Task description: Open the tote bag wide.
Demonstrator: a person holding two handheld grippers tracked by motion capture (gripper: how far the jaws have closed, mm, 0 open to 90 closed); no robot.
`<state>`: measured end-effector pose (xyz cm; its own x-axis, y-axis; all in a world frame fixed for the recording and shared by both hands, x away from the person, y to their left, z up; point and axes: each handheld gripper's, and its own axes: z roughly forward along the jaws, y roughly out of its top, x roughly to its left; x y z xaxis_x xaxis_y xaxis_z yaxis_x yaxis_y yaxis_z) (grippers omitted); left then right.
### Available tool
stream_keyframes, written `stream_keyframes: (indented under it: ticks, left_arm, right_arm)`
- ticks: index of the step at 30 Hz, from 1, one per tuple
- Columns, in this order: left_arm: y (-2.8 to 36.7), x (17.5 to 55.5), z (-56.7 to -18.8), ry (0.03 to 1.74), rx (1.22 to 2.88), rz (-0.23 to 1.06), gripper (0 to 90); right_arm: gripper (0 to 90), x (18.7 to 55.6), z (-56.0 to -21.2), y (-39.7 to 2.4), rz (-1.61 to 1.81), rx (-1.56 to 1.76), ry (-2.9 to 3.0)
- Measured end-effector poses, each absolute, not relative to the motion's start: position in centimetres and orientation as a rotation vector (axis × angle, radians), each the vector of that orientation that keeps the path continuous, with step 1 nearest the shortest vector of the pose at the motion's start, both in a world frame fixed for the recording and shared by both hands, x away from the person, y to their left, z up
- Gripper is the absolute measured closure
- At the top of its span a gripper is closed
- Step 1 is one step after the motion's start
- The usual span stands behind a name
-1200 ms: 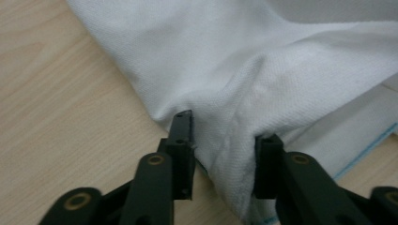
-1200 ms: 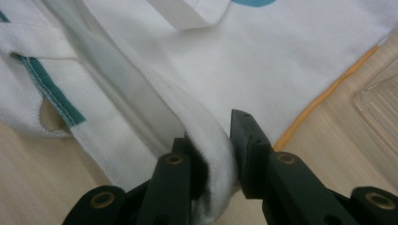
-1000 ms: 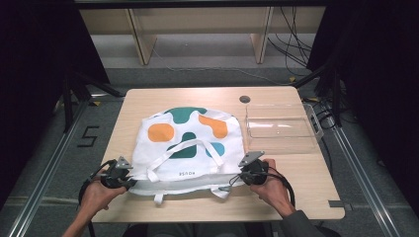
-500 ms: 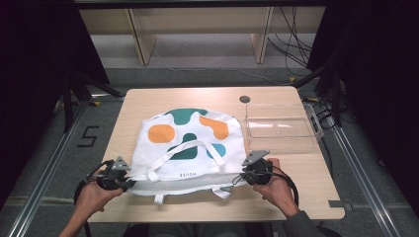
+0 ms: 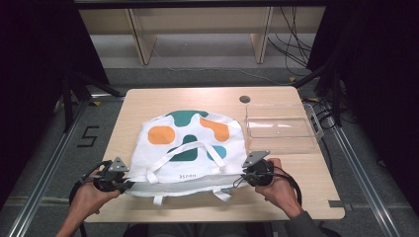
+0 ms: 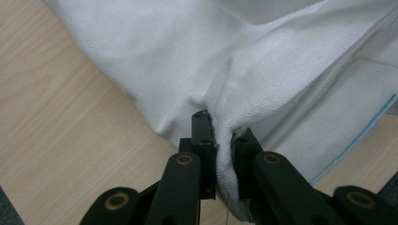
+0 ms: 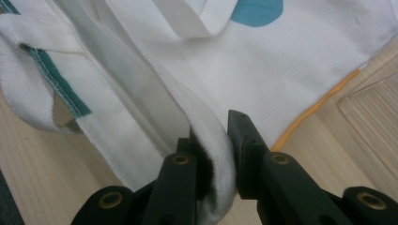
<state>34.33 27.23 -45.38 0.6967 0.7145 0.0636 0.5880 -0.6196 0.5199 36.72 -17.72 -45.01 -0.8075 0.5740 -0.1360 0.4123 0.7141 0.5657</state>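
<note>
On the pale wooden table (image 5: 148, 101), mid-frame, grey floor around | white tote bag (image 5: 190, 148) lies flat, clear tray (image 5: 281, 129) to its right | left gripper (image 5: 127, 185) pinches bag's lower-left corner | right gripper (image 5: 238, 179) clamps its lower-right hem, fabric between both jaws.

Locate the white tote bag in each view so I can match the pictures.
High view: tote bag lies mid-table, left of the clear tray.
Left gripper view: upper right, its edge pinched.
Right gripper view: across the top, its edge pinched.
Shared landmark: the wooden table.
</note>
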Motion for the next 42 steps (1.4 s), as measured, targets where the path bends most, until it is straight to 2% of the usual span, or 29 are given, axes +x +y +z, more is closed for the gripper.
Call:
stream_keyframes:
  ticks: [4,10,13,16,18,20,25,32,42]
  left_arm:
    - [27.0,34.3,-44.4,0.954,2.462,0.367,83.9]
    - [27.5,34.4,-41.4,0.893,2.488,0.311,84.0]
    - [27.7,34.8,-38.4,0.876,2.496,0.346,84.0]
    - [27.8,35.0,-36.9,0.861,2.490,0.357,84.0]
    - [27.8,35.2,-35.4,0.872,2.472,0.368,84.0]
    - [28.0,35.5,-33.8,0.829,2.482,0.401,84.0]
    - [28.0,36.4,-29.8,0.829,2.506,0.414,84.1]
    - [27.7,37.3,-26.3,0.847,2.555,0.407,84.7]
    - [28.3,39.1,-20.9,0.887,2.490,0.470,85.3]
  right_arm:
    - [81.8,37.1,-43.8,-18.1,0.756,0.751,2.626]
    - [82.3,38.2,-39.8,-18.2,0.741,0.701,2.677]
    - [82.4,38.9,-36.6,-18.1,0.771,0.685,2.671]
    - [82.4,39.2,-35.0,-18.1,0.773,0.657,2.669]
    - [82.4,39.6,-32.7,-18.0,0.760,0.601,2.662]
    - [82.5,39.6,-31.9,-17.9,0.754,0.604,2.660]
    - [82.9,40.3,-27.8,-17.7,0.751,0.553,2.661]
    - [83.1,41.1,-24.5,-17.1,0.721,0.508,2.704]
    - [83.5,42.2,-19.1,-16.8,0.704,0.530,2.669]
